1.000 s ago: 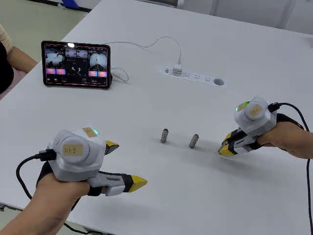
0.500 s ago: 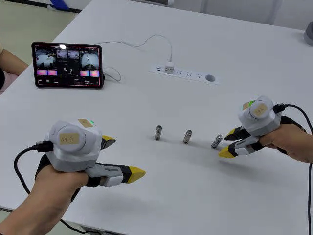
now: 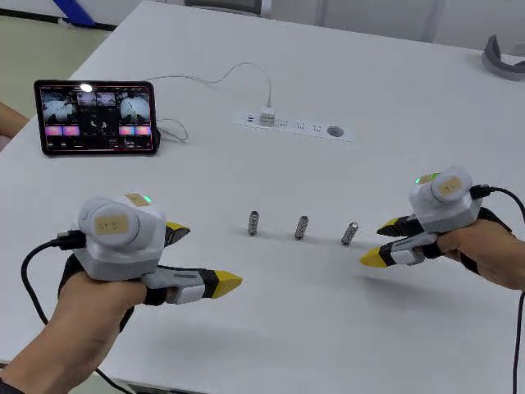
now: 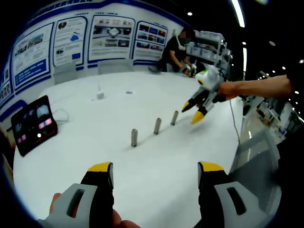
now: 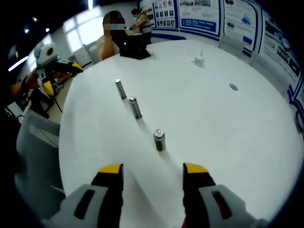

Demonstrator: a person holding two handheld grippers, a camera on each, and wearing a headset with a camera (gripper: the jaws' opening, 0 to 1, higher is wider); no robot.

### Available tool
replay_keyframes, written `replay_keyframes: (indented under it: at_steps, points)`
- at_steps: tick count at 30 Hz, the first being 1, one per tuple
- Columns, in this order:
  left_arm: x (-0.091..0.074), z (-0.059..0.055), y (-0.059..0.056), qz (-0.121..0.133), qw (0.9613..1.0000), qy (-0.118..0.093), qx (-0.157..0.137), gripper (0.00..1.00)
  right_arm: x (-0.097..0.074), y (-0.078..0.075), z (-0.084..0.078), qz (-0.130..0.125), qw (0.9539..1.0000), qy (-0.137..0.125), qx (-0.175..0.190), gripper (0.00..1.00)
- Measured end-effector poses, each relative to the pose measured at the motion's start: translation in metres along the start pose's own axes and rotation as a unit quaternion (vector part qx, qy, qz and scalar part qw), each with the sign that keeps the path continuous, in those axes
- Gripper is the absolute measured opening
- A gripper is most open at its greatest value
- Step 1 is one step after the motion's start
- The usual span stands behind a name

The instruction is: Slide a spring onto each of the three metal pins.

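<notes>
Three metal pins stand in a row on the white table, each with a spring around it: the left one (image 3: pixel 253 222), the middle one (image 3: pixel 302 227) and the right one (image 3: pixel 349 233). From the right gripper view the nearest pin (image 5: pixel 159 140) stands just ahead of the jaws, the others (image 5: pixel 135 107) (image 5: pixel 120 89) behind it. My right gripper (image 3: pixel 382 241) (image 5: pixel 153 169) is open and empty, a short way right of the right pin. My left gripper (image 3: pixel 201 256) (image 4: pixel 153 167) is open and empty at the front left, its view facing the pins (image 4: pixel 134 137).
A tablet (image 3: pixel 95 116) stands at the back left with a cable running to a white power strip (image 3: pixel 293 126) at the back middle. A grey object (image 3: pixel 502 59) lies at the far right corner. Other people (image 4: pixel 178 46) work at a table beyond.
The right gripper was shut on the third spring at its pin; now it is open and drawn back to the right, the spring left on the pin. The head camera has shifted.
</notes>
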State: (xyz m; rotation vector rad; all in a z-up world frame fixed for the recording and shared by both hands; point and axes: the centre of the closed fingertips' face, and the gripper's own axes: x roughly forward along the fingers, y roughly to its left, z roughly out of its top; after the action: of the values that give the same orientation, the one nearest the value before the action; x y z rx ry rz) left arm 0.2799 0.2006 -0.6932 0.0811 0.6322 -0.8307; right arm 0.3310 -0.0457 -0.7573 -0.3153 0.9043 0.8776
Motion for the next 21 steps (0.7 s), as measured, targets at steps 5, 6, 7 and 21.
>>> replay_keyframes:
  at_steps: [5,6,7,21]
  points:
    - [0.000,0.003,0.000,-0.001,1.0000,-0.005,0.001,0.74,-0.008,0.004,-0.003,-0.009,0.9996,-0.018,0.021,0.53]
    - [0.001,0.004,-0.001,-0.003,1.0000,-0.005,0.002,0.74,-0.009,0.005,-0.003,-0.011,0.9993,-0.024,0.028,0.54]
    - [0.001,0.004,-0.001,-0.003,1.0000,-0.005,0.003,0.74,-0.011,0.006,-0.004,-0.012,0.9990,-0.028,0.033,0.55]
    - [0.006,0.010,-0.004,-0.020,0.9997,-0.011,0.006,0.76,-0.034,0.016,0.005,-0.037,0.9886,-0.118,0.086,0.66]
